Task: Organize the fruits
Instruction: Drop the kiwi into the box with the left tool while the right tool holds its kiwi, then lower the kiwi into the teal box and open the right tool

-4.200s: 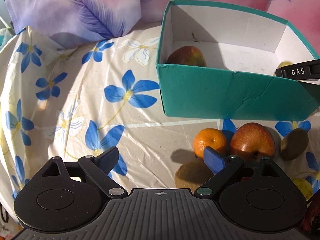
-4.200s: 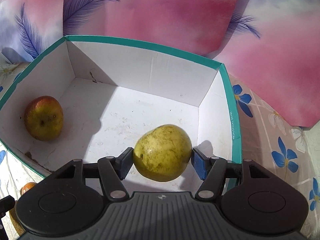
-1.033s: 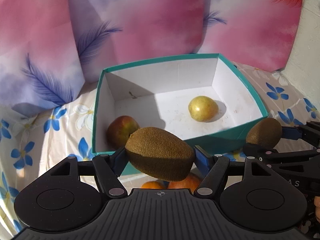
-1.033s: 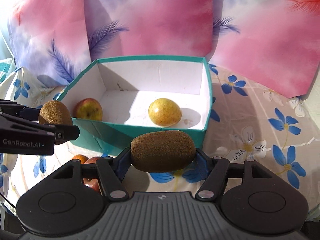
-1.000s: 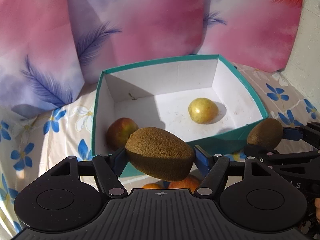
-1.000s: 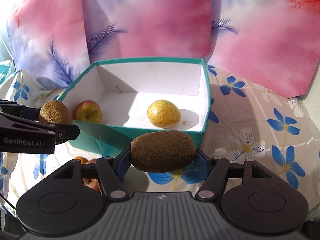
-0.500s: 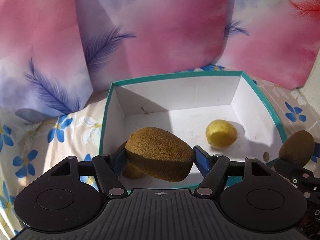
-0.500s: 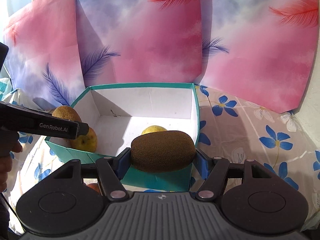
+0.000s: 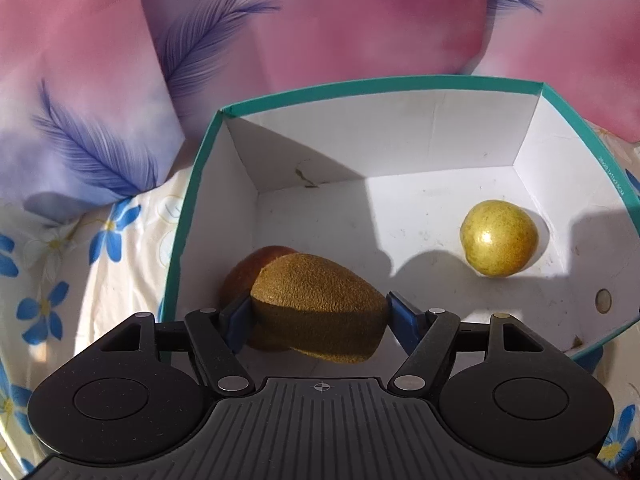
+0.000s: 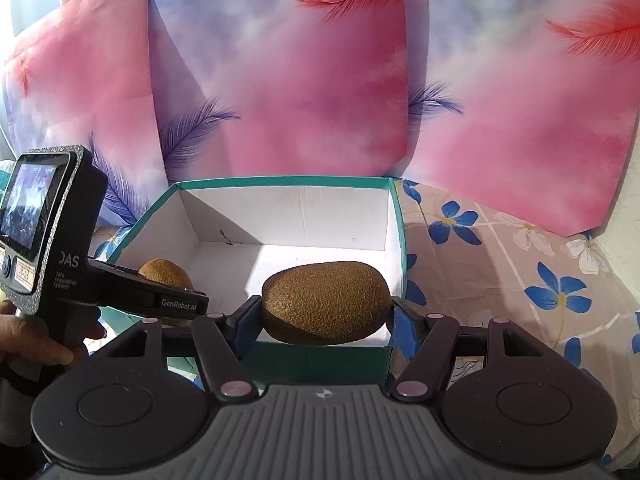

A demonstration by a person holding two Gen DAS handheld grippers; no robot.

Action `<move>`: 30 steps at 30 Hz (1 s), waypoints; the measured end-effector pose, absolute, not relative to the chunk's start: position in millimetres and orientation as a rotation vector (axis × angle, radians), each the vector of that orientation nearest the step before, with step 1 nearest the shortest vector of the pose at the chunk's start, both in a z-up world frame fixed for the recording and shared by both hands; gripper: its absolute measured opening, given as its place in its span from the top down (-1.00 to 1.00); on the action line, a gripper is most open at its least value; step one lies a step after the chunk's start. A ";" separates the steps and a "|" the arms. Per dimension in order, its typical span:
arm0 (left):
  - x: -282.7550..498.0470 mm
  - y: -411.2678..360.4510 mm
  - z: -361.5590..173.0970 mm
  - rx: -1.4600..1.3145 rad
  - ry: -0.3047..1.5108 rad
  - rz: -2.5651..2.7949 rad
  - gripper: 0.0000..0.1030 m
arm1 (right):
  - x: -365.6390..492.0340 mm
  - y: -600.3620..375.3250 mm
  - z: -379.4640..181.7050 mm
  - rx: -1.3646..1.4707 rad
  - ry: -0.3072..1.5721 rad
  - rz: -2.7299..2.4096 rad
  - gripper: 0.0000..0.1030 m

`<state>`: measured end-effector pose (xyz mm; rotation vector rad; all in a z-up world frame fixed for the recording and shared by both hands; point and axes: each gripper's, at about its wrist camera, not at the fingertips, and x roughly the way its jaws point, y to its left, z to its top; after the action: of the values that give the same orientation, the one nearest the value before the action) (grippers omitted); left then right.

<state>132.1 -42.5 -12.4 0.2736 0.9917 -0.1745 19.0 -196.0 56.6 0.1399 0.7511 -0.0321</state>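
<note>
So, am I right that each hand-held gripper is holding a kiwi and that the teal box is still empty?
Not quite: the box is not empty. The left wrist view shows a yellow fruit and a reddish apple lying in the teal box. The rest holds: the left hand-held gripper grips a kiwi, and the right hand-held gripper grips another kiwi.

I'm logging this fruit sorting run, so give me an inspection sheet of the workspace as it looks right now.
Surface: floral tablecloth.
Job's things: teal box holds a yellow fruit and a reddish apple; left kiwi and right kiwi are held.
Clutter: nothing seen.
Grippers: left gripper shut on left kiwi over the box; right gripper shut on right kiwi at the near wall.
Cables: nothing seen.
Surroundings: pink feather-print backdrop.
</note>
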 end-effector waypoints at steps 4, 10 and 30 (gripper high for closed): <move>133.5 -46.2 -21.3 0.283 1.027 -0.190 -0.45 | 25.1 -196.2 55.0 0.151 0.751 -0.036 -0.30; 135.6 -43.6 -24.7 0.254 1.057 -0.192 -0.47 | 30.9 -196.6 53.0 0.153 0.753 -0.043 -0.30; 93.0 -14.3 20.9 0.203 0.927 -0.161 -0.83 | 52.0 -202.7 38.6 0.173 0.818 -0.027 -0.30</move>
<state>93.0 -14.3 20.9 0.2032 0.9268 -0.1613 52.0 -202.7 38.6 0.1728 0.8176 -0.0270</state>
